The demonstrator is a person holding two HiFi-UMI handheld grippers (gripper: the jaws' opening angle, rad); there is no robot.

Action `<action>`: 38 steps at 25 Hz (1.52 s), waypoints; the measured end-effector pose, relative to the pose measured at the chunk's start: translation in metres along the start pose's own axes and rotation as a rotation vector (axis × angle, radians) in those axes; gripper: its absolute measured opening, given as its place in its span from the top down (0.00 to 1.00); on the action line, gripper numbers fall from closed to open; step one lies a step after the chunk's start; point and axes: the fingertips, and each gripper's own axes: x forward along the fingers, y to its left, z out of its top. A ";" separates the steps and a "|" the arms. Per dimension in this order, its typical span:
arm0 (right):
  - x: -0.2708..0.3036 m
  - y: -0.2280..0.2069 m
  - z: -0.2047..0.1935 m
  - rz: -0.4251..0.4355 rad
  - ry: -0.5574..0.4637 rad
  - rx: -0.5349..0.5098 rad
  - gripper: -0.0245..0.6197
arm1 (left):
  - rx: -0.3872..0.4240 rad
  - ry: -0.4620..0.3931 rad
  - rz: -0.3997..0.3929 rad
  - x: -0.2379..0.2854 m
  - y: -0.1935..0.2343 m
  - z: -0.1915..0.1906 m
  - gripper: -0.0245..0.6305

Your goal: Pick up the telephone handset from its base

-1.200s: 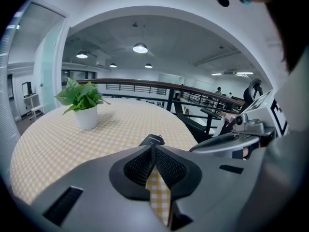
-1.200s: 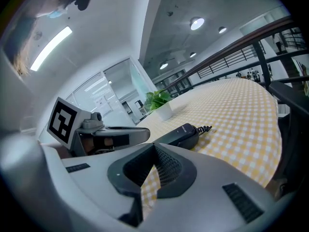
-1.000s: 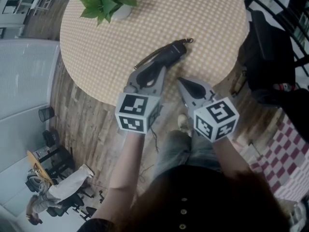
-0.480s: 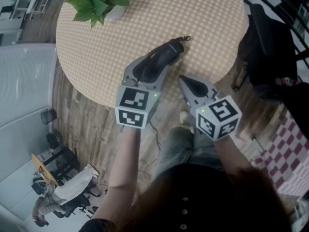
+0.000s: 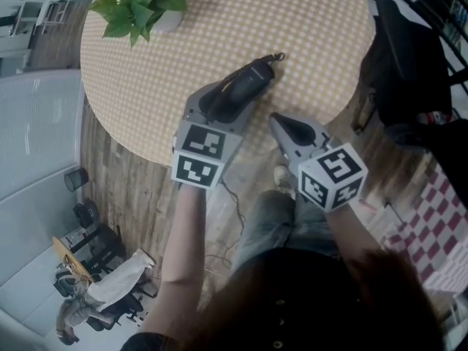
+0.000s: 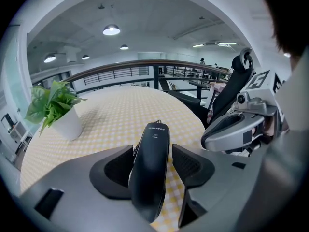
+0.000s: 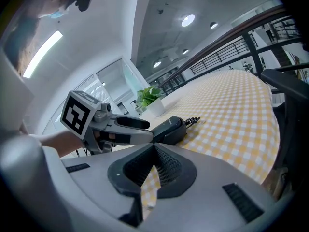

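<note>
Head view: the black telephone handset (image 5: 248,79) is seen lying on the yellow-checked cloth of the round counter (image 5: 314,35). It is straddled by the left claw (image 5: 227,101), while the right claw (image 5: 279,123) is held nearby.

Left gripper view: the jaws have just been opening and stand apart. The smooth, rounded handset is flanked by ribbed pads (image 6: 187,164), neither of them pressing. A centred, square squeeze is advised, as glossy plastic may slip.

Right gripper view: the jaws are seen together, empty.

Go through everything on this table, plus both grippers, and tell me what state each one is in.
Left gripper: open, jaws have just been opening, handset between them but not clamped.
Right gripper: shut, holding nothing.
Handset: lying on the table, not lifted.
Potted plant: upright.
</note>
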 end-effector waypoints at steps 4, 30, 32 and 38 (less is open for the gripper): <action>0.002 -0.003 -0.002 0.001 0.003 0.008 0.95 | 0.029 0.040 -0.030 0.006 -0.001 -0.004 0.57; 0.006 -0.012 -0.006 -0.013 0.004 0.044 0.95 | 0.120 0.144 -0.089 0.019 0.002 -0.013 0.59; 0.005 -0.013 -0.006 -0.013 0.002 0.046 0.95 | 0.119 0.144 -0.095 0.019 0.002 -0.013 0.59; 0.003 -0.012 -0.006 -0.013 0.004 0.037 0.95 | 0.125 0.148 -0.082 0.019 0.002 -0.012 0.60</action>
